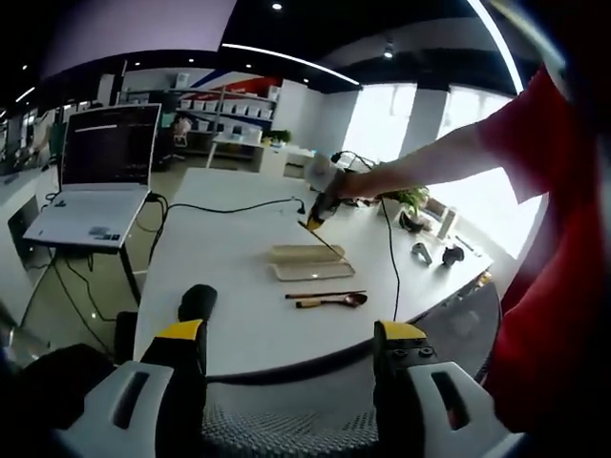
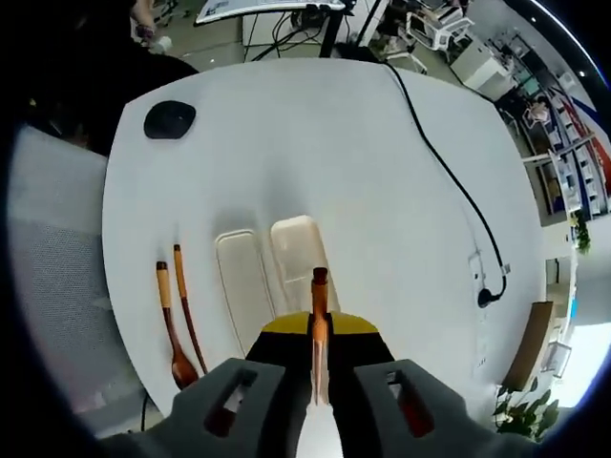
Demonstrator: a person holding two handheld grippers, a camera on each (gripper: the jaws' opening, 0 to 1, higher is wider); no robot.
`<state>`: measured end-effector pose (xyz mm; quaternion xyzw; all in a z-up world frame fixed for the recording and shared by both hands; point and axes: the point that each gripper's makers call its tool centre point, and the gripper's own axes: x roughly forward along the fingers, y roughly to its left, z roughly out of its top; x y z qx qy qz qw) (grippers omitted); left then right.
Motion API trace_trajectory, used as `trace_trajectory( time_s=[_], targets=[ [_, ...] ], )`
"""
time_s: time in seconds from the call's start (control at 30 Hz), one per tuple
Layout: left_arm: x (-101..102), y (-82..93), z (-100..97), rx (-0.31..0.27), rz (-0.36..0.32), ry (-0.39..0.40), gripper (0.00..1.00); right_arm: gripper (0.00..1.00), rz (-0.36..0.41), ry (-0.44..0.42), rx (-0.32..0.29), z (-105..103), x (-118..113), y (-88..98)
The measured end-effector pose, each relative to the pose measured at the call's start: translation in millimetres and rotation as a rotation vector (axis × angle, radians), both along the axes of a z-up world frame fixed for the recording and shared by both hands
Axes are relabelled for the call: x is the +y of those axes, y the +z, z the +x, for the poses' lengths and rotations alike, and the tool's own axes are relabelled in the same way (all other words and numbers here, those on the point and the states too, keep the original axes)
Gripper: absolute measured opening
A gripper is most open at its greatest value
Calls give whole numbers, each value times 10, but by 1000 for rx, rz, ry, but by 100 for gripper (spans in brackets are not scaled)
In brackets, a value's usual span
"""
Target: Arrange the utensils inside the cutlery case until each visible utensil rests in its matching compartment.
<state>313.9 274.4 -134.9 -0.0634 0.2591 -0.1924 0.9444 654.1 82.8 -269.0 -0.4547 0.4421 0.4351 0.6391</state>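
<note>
Laptop stands open on a side stand at the far left of the left gripper view, beside the white tabletop. Next along, the left gripper hangs low at the near edge of that tabletop, over a mesh chair back, its yellow-tipped jaws spread wide with nothing between them. Out on the tabletop lies the cutlery case, pale and open, and just in front of it a wooden spoon and a single chopstick lie side by side. A black cable trails past the case on the right.

In the right gripper view, the spoon and loose chopstick lie left of the case's two halves. The right gripper is closed on the second chopstick, held above the case.
</note>
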Motion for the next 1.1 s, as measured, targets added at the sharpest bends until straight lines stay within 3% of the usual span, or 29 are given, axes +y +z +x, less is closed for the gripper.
trace_trajectory(
  time_s=[0.2, 0.57, 0.83, 1.1],
  targets=[
    [1, 19, 40, 7, -26, 4, 73, 1, -18, 9, 36, 21, 124, -158],
    [18, -60, 52, 39, -2, -10, 73, 1, -55, 30, 94, -1, 288, -539],
    [30, -81, 86, 58, 16, -19, 73, 1, -57, 38, 128, -27, 335, -639],
    [81, -92, 106, 69, 15, -14, 73, 1, -86, 104, 146, -56, 392, -712]
  ],
)
